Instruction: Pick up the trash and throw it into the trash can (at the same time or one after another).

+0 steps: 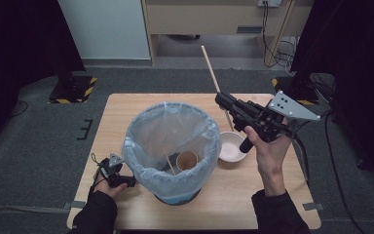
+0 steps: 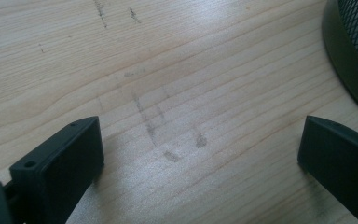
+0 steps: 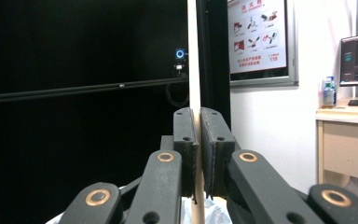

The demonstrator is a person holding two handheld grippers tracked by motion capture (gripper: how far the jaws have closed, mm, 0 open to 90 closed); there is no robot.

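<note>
High view sits above my side of the table (image 1: pixel 126 105), looking fwd and down, far enough back to get the whole top plus floor behind. Left gripper view rides my left gripper (image 1: pixel 113 171), aimed down at the wood from v close; the bin's (image 2: pixel 349 51) dark mesh base cuts its top right corner, same bin (image 1: pixel 170 146) as in the high view. Right gripper view looks level along my right gripper (image 3: pixel 198 154) at a wall and poster (image 3: pixel 256 35), the wooden stick (image 3: pixel 194 56) right up close, also in the high view (image 1: pixel 213 75).
</note>
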